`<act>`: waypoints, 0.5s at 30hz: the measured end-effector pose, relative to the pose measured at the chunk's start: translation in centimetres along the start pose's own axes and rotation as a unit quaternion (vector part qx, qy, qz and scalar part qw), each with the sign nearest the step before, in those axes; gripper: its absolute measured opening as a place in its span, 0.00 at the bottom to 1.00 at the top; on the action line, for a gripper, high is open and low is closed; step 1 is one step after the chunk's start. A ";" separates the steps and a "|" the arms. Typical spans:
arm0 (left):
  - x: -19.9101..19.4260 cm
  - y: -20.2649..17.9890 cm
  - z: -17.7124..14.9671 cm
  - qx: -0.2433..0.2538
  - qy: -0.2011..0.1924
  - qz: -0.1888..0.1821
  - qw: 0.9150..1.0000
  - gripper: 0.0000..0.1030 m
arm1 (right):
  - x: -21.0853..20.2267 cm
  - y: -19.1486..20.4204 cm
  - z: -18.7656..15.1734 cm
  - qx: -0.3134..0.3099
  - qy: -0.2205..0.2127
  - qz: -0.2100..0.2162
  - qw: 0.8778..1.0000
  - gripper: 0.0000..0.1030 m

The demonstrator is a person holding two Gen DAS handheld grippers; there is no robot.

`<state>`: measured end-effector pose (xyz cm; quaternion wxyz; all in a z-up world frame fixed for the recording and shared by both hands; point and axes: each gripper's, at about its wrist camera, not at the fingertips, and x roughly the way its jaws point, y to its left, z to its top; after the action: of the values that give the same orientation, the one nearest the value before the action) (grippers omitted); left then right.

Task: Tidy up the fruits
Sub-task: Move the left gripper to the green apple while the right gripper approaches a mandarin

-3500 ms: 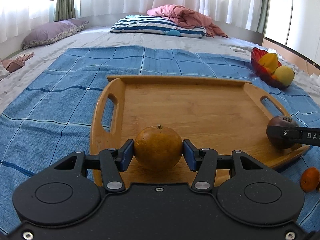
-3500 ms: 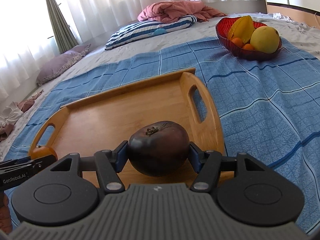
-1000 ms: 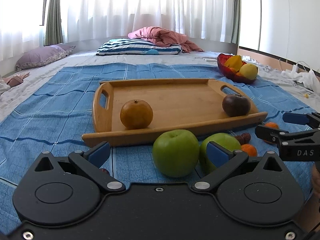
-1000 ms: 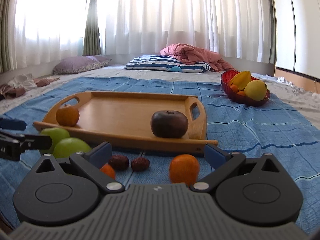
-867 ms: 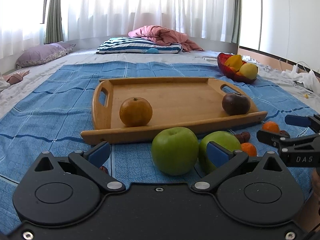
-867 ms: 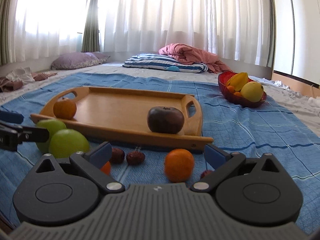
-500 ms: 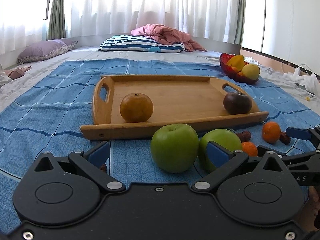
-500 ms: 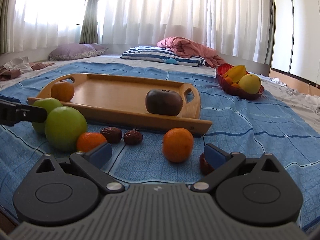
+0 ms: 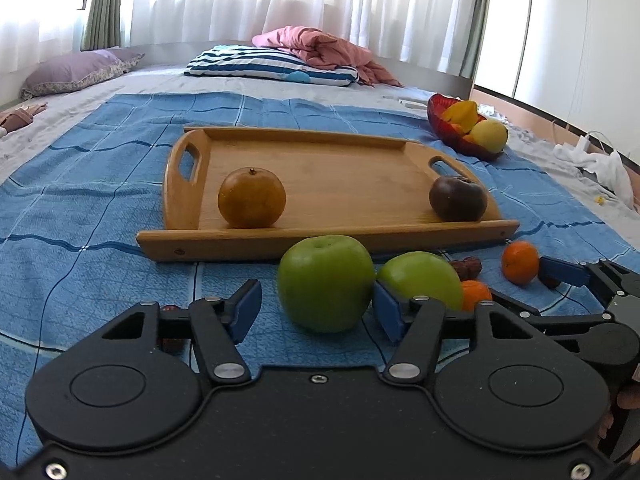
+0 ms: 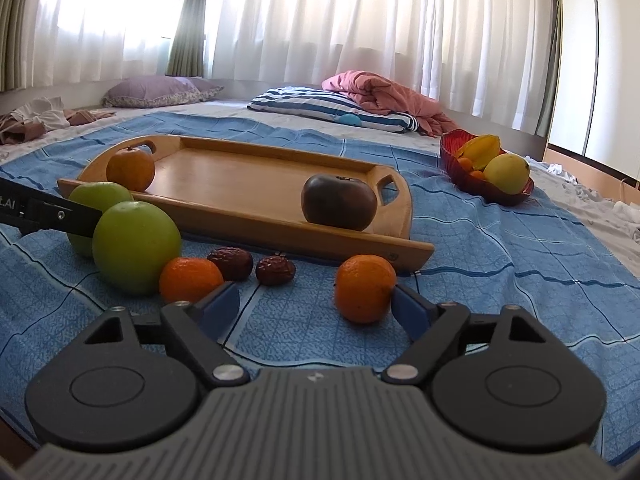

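In the left wrist view, the left claw sits low in the centre of the frame and its jaws are closing around the nearer green apple. The right pad seems to be at the apple's side, but the left pad is apart from it, so the apple is not gripped. A second green apple lies just beside it, to the right.

In the right wrist view, the right claw is at the lower centre and its jaws are also closing, with a small orange between them. The right pad is very near this orange; the view does not show clearly if it touches. The left pad stands well apart, next to another small orange.

All this fruit lies on a blue blanket on the bed. Two dark dried fruits lie between the oranges and the wooden tray. On the tray, a brownish orange stands at its left end and a dark round fruit at its right end. A red bowl with yellow fruit is at the right of the frame.
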<state>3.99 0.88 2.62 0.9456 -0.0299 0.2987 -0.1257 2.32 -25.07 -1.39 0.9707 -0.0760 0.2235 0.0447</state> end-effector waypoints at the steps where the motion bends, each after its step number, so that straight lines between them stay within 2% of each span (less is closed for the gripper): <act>1: 0.0 -0.1 0.0 -0.001 -0.001 0.001 1.000 0.58 | 0.0 0.0 0.0 -0.001 0.000 0.000 1.000 0.85; 6: 0.3 -0.2 0.1 -0.006 -0.001 0.003 1.000 0.58 | 0.0 -0.2 0.1 0.007 -0.004 -0.003 1.000 0.79; 9: 0.4 -0.2 0.2 -0.012 -0.001 0.004 1.000 0.58 | 0.0 -0.5 0.3 0.019 -0.006 -0.009 1.000 0.72; 13: 0.3 -0.2 0.1 -0.018 -0.001 0.007 1.000 0.57 | 0.0 -0.8 0.4 0.025 -0.007 -0.024 0.999 0.57; 15: 0.0 -0.2 0.0 -0.022 0.000 0.004 1.000 0.51 | -0.1 -0.9 0.4 0.023 -0.006 -0.035 0.999 0.52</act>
<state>3.97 0.68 2.61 0.9451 -0.0490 0.3017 -0.1153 2.56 -25.84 -0.87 0.9746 -0.0612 0.2154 0.0062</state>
